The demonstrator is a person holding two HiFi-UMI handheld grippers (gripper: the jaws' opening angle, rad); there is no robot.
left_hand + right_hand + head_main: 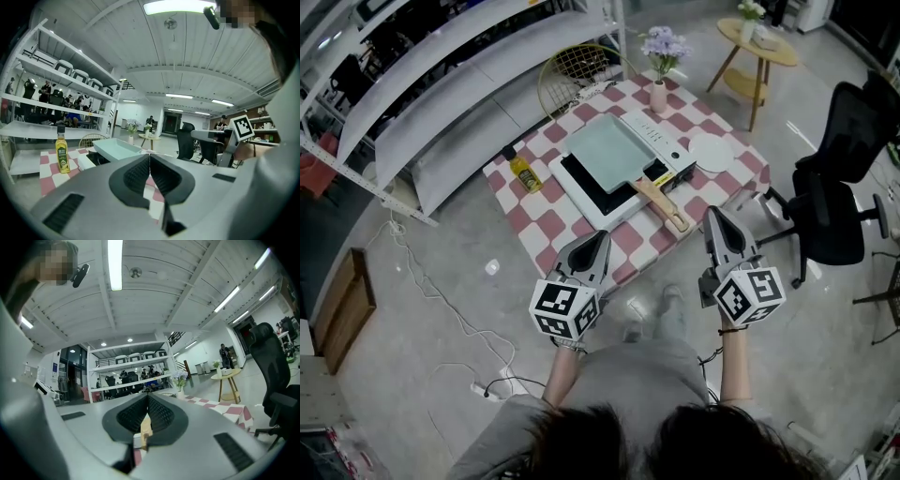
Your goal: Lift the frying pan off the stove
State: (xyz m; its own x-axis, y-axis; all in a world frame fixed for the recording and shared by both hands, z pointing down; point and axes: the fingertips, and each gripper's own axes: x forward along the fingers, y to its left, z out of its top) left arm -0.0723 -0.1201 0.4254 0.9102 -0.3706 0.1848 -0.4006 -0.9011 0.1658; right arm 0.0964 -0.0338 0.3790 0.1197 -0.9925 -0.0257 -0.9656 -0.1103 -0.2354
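The frying pan [614,148] sits on the stove [589,186]. Its wooden handle [664,204] sticks out past the stove's near edge toward me. Under the stove is a small table [539,221] covered with a red-and-white check cloth.

Left of the stove stands an oil bottle [523,173]. Beyond the stove is a vase of flowers [660,66], and to its right lies a white plate [711,152].

I hold both grippers on my side of the stove, short of the table. The left gripper [600,238] has its fingers pressed tip to tip with nothing in them. The right gripper [713,217] is closed and empty in the same way. It is near the handle's end but clear of it.

The floor [459,234] around the table is grey and glossy, with a white cable [427,286] trailing across it. Long shelves [441,89] run left of the stove, and a wire chair [577,67] stands behind it. A round side table [759,45] is farther back, and a black office chair [839,192] is off to the right.
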